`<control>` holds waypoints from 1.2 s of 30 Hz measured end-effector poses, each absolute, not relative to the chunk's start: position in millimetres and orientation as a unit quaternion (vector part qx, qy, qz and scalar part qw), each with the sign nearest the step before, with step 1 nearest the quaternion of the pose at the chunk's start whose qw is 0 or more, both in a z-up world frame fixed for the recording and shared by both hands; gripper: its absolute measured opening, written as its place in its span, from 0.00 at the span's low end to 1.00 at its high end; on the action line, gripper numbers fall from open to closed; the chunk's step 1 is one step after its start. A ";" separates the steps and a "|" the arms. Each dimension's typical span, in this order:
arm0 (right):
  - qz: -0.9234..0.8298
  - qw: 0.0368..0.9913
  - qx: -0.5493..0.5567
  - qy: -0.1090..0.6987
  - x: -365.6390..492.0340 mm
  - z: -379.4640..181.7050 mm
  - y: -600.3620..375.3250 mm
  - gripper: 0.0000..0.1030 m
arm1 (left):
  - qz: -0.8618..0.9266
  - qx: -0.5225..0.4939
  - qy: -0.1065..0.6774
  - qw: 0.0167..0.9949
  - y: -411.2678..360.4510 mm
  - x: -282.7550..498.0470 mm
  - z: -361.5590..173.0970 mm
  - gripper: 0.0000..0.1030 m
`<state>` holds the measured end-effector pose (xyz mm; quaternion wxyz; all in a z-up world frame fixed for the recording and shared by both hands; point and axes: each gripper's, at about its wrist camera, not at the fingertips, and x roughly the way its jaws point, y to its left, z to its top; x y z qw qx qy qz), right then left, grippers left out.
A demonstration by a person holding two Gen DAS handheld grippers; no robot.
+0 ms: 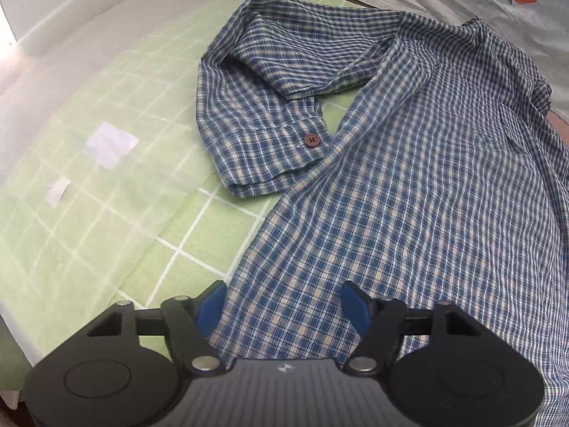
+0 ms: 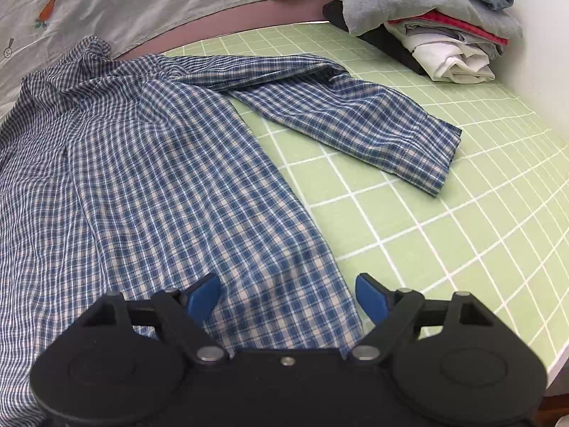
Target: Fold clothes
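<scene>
A blue plaid shirt (image 1: 409,163) lies spread on a desk covered by a green grid mat (image 1: 117,163), its hem edge directly beneath both tools. The left tool (image 1: 282,307) hovers over the shirt's lower left edge, blue fingers (image 1: 209,307) wide apart and gripping nothing. Ahead of it, the left sleeve (image 1: 263,106) lies folded on itself, a brown cuff button (image 1: 312,139) facing up. The right tool (image 2: 288,295) sits over the shirt's lower right edge, fingers likewise spread and empty. Ahead and to its right, the right sleeve (image 2: 355,114) stretches flat across the mat. Farther off to the right, a stack of folded clothes (image 2: 437,25) rests at the desk's far corner.
</scene>
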<state>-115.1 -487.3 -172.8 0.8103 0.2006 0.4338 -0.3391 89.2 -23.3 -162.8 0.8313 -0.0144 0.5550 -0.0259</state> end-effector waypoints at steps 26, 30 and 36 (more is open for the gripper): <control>-0.257 0.839 0.190 0.440 -169.2 -152.0 -457.3 0.34 | -0.020 -0.016 0.527 0.850 -12.0 42.1 -112.9 0.52; -0.266 0.844 0.192 0.424 -165.5 -148.7 -468.5 0.49 | -0.043 -0.012 0.514 0.856 -45.7 51.8 -102.4 0.79; -0.284 0.851 0.194 0.398 -160.5 -143.1 -485.5 0.74 | -0.053 0.007 0.518 0.854 -98.0 64.9 -109.4 0.93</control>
